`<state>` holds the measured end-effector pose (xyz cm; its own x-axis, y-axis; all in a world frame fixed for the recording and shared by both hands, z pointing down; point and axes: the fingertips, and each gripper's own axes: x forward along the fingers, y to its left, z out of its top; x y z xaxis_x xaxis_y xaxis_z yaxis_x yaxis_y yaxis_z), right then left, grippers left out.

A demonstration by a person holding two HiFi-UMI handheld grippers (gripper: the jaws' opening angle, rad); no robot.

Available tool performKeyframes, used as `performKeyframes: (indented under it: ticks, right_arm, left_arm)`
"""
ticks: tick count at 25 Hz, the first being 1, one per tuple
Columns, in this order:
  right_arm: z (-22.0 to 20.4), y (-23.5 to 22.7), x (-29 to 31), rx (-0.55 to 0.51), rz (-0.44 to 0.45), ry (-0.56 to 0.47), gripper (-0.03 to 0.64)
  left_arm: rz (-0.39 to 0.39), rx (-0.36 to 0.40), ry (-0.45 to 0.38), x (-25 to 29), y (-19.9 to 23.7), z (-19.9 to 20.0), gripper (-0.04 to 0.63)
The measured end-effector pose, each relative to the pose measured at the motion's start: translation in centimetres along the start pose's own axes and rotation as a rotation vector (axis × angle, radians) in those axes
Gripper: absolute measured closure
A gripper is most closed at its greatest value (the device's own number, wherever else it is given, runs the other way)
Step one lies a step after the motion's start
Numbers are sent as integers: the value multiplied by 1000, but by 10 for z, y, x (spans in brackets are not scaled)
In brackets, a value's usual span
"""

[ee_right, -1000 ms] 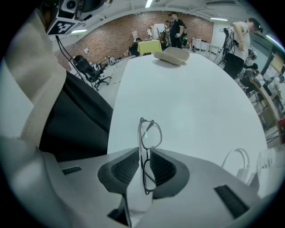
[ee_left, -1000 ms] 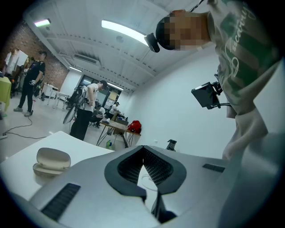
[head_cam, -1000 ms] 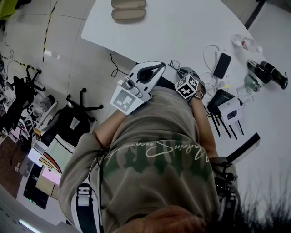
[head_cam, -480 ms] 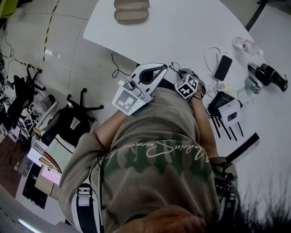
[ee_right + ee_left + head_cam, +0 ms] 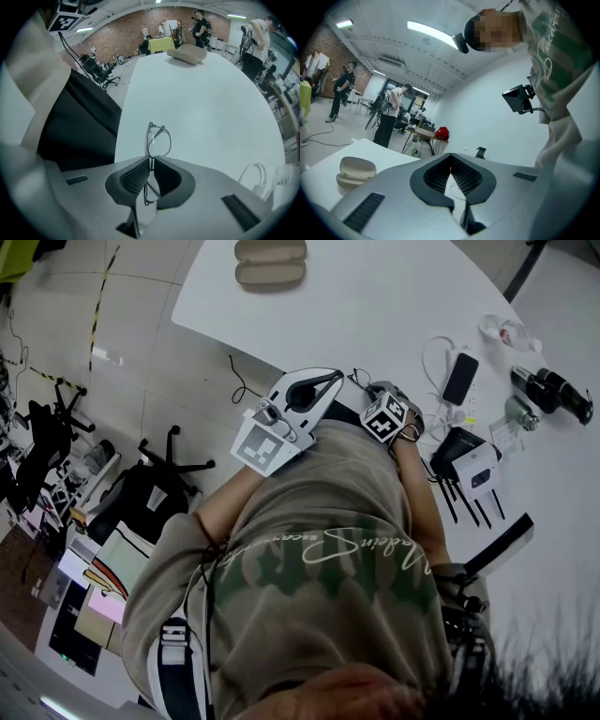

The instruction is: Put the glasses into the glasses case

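Glasses [image 5: 158, 139]: being pinched at the bridge by right gripper [image 5: 150, 161], hanging over desk's [image 5: 375, 296] near edge, long axis running along jaws toward case [image 5: 187, 54] sitting at far edge, well apart. Left gripper [image 5: 450, 165]: idling beside, jaws together, gripping nothing.

Both forearms fold in close before the chest. The left hand-held gripper [image 5: 333, 379] points toward 2 o'clock in the head view, its jaws together and empty. The right hand-held gripper [image 5: 151, 160], at its 3 o'clock, pinches the glasses [image 5: 158, 138] at the bridge.
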<state>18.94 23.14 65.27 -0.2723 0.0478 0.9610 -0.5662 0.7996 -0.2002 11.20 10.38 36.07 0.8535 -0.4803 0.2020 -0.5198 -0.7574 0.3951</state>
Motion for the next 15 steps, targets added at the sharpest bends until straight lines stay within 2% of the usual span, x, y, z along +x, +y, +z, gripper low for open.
performKeyframes:
  ticks: [15]
  right_arm:
    - [15, 3, -4, -25, -16, 7, 589]
  left_arm:
    - [-63, -5, -8, -3, 4, 10, 589]
